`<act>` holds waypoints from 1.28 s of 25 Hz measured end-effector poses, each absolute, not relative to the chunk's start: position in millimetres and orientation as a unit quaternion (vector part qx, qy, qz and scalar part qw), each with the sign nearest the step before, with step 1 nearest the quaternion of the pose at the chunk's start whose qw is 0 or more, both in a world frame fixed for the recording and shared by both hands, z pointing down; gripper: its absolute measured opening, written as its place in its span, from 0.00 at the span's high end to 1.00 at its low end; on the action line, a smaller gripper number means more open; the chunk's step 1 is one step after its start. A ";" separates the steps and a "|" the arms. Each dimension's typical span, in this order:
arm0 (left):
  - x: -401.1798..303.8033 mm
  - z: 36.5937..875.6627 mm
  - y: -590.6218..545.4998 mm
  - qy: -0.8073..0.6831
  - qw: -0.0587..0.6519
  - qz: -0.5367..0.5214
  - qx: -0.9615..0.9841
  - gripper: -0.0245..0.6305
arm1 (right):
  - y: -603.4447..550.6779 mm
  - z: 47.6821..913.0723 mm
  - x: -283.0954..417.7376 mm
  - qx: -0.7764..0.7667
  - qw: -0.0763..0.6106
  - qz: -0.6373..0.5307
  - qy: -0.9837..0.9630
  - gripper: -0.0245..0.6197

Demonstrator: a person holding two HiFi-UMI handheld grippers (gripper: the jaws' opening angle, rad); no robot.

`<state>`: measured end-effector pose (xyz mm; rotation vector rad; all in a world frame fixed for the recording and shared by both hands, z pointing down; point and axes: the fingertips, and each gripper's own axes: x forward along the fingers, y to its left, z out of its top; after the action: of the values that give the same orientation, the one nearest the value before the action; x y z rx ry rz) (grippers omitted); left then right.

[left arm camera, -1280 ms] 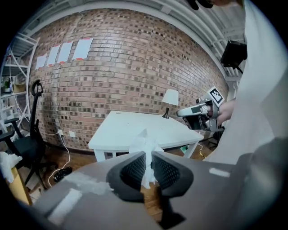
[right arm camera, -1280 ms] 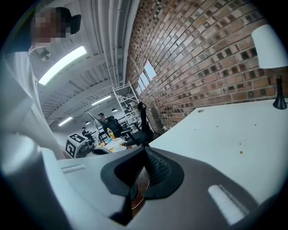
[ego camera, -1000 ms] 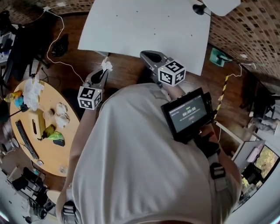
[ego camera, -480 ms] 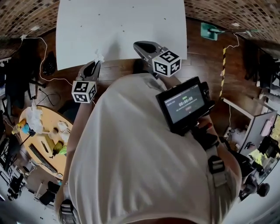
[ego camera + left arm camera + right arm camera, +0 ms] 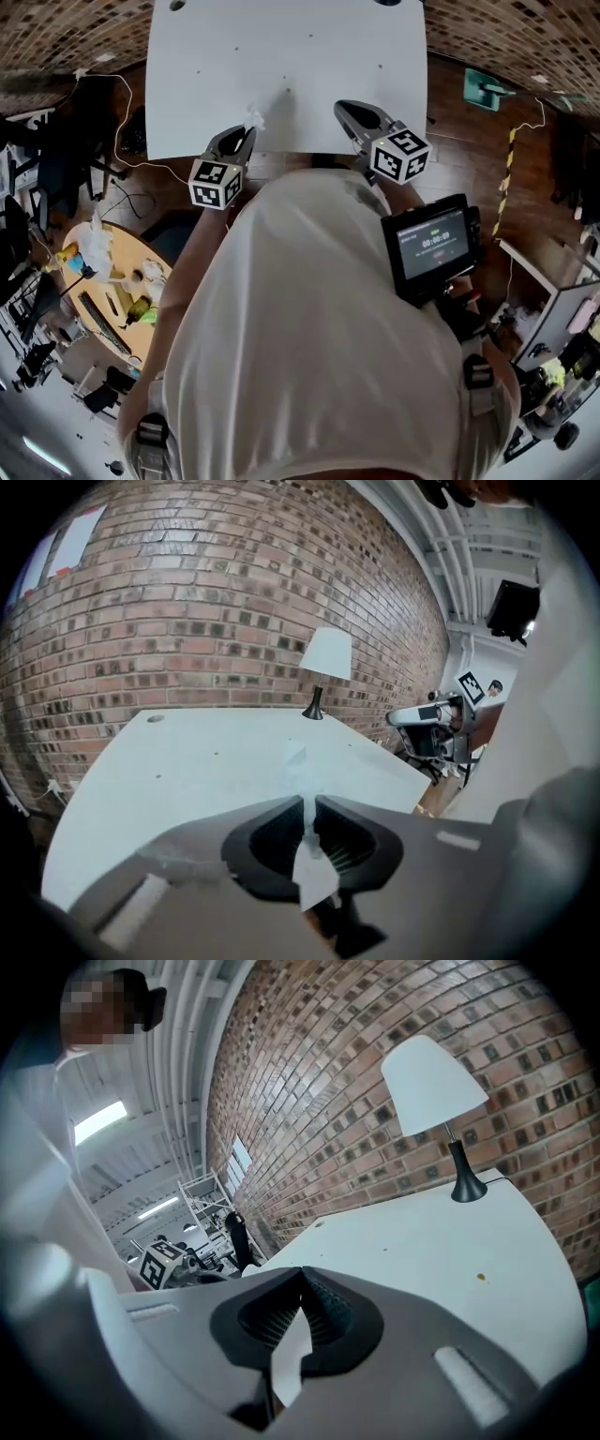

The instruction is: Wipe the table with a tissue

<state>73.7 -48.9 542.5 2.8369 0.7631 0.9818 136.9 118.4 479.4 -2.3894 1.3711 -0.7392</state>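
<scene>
The white table (image 5: 281, 56) fills the top of the head view. My left gripper (image 5: 247, 133) reaches its near edge, shut on a crumpled white tissue (image 5: 253, 119) that sticks out past the tips. In the left gripper view the tissue (image 5: 302, 772) is pinched between the closed jaws of that gripper (image 5: 307, 801), above the table top (image 5: 169, 761). My right gripper (image 5: 345, 108) is over the near edge further right. In the right gripper view my right gripper (image 5: 302, 1274) has its jaws together, and nothing pokes out past the tips. A small brown spot (image 5: 481, 1277) marks the table.
A white-shaded lamp (image 5: 325, 658) on a black stem stands at the table's far edge against the brick wall. A round wooden table (image 5: 112, 291) with clutter is at the left. White cables (image 5: 122, 141) cross the wooden floor. A screen (image 5: 433, 246) hangs on the person's chest.
The person has come up to the white table. Both grippers were over the wooden floor short of its edge and now reach its near edge. The tissue stays in the left gripper.
</scene>
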 end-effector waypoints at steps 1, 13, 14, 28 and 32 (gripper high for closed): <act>82.8 544.4 -42.2 0.244 0.028 0.324 0.914 0.90 | 124.3 481.3 147.4 -0.826 0.148 -0.260 0.477 0.95; 116.4 559.1 -29.8 0.190 0.034 0.383 0.903 0.90 | 144.5 492.7 193.1 -0.802 0.182 -0.275 0.497 0.95; 118.1 559.8 -30.7 0.182 0.029 0.390 0.902 0.90 | 145.0 492.2 195.1 -0.800 0.184 -0.275 0.500 0.95; 117.4 563.0 -23.4 0.158 0.061 0.403 0.900 0.90 | 142.5 488.8 195.4 -0.782 0.189 -0.283 0.523 0.95; 117.9 569.8 -34.0 0.157 0.084 0.401 0.898 0.90 | 134.7 492.8 191.0 -0.783 0.186 -0.281 0.522 0.95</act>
<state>117.9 -34.0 569.8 2.6807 0.4693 1.1972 191.0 134.7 492.8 -2.2068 1.4703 -0.7924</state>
